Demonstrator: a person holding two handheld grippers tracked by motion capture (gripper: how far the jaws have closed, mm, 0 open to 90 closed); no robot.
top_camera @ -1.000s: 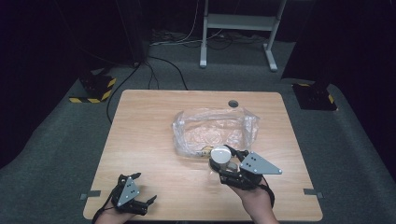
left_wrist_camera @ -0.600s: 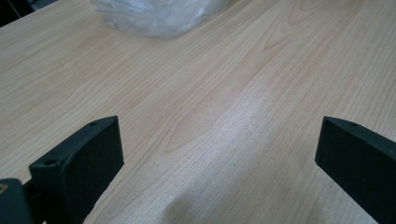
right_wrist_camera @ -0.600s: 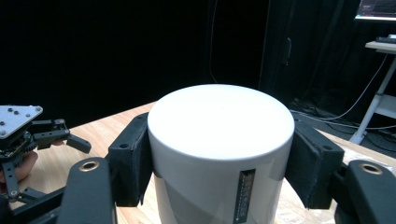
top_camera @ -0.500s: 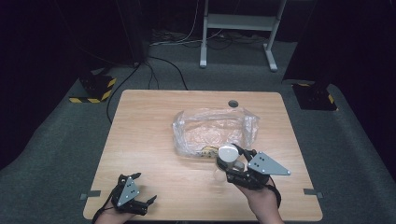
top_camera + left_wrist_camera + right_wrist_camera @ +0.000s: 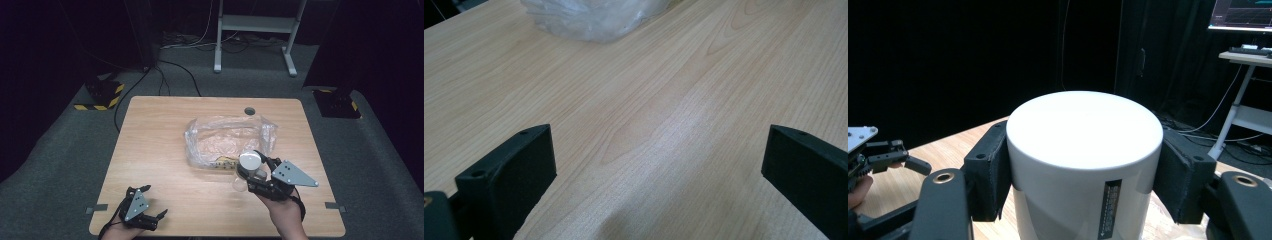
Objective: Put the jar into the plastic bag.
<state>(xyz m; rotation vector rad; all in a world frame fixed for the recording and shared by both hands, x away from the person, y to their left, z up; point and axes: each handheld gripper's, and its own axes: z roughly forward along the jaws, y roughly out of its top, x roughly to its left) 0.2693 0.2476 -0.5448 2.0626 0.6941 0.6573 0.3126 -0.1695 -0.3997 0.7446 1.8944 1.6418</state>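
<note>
A wooden table [image 5: 150, 145] stands on grey carpet [image 5: 60, 165]; behind, black curtains [image 5: 65, 35], a white desk frame [image 5: 255, 30] and floor cables [image 5: 175, 75].

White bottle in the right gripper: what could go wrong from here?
The white bottle is clamped only by two fingers on its smooth round sides, so it may slip or twist. It sits close to the clear plastic bag; a swing could snag it. The left gripper rests open, too far to catch it.
</note>
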